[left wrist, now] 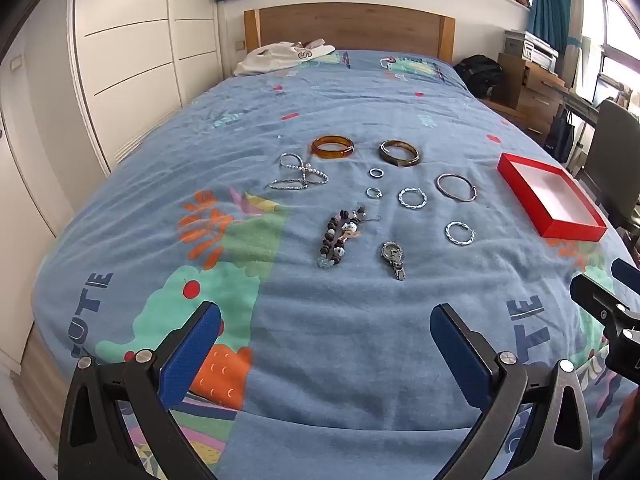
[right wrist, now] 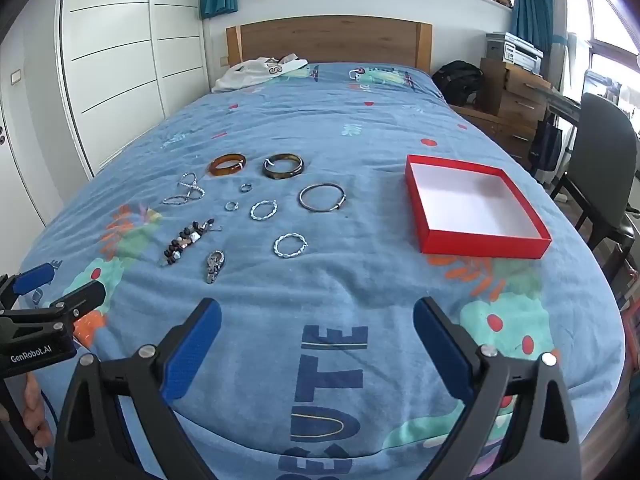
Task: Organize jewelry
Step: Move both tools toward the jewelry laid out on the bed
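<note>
Right wrist view: nothing picked yet, both grippers, left (right wrist: 60,280) and right (right wrist: 316,336), wide open, empty. Jewelry (right wrist: 256,208) all left of red box (right wrist: 480,246), box empty. Next probably nearest twisted hoop (right wrist: 291,245) into box

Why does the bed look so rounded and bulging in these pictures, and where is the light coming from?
In both wrist views a fisheye lens bends the bed edges and wardrobe lines and darkens the corners. Daylight enters from the window on the right, blown out to white in both views. The red box and bangles stay sharp in the right wrist view; shadows are soft.
</note>
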`<state>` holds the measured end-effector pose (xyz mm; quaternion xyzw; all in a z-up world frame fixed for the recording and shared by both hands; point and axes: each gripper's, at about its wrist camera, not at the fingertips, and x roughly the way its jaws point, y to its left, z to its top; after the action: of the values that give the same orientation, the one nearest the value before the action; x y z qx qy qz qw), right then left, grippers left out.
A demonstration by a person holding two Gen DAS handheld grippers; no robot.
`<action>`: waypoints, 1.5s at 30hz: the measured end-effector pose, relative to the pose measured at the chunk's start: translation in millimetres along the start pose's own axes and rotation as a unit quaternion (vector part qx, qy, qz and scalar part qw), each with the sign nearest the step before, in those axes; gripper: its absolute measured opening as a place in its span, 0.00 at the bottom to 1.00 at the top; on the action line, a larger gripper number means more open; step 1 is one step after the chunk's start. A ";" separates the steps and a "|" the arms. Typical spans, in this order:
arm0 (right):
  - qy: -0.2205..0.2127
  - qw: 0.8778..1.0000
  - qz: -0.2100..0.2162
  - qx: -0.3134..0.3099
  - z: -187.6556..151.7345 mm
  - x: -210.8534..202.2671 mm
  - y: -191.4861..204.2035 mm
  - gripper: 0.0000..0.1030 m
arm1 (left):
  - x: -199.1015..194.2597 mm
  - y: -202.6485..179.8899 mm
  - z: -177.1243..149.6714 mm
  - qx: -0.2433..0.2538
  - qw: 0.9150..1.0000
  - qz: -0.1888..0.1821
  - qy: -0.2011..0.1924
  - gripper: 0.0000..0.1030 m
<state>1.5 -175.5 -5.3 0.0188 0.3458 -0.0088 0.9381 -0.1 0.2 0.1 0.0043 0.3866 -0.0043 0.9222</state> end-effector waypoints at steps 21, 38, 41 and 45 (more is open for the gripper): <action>0.007 1.000 -0.009 -0.004 -1.1 8.0 -3.1 0.95 | 5.8 -7.5 0.3 -0.004 1.000 -0.019 0.005 0.99; 0.014 1.000 -0.014 -0.007 -2.9 13.2 -2.8 0.95 | 13.6 -3.4 5.3 -0.014 0.999 -0.033 0.023 0.99; 0.015 1.000 -0.014 -0.007 -3.6 14.5 -3.2 0.95 | 14.7 -2.5 5.9 -0.014 0.999 -0.031 0.023 0.99; 0.017 1.000 -0.016 -0.007 -4.9 17.3 -3.2 0.95 | 17.4 -1.8 6.6 -0.014 0.999 -0.031 0.027 0.99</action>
<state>11.4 -178.5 -20.3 0.0069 0.3621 -0.0210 0.9319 16.8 -1.8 -7.7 -0.0209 0.4115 -0.0271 0.9107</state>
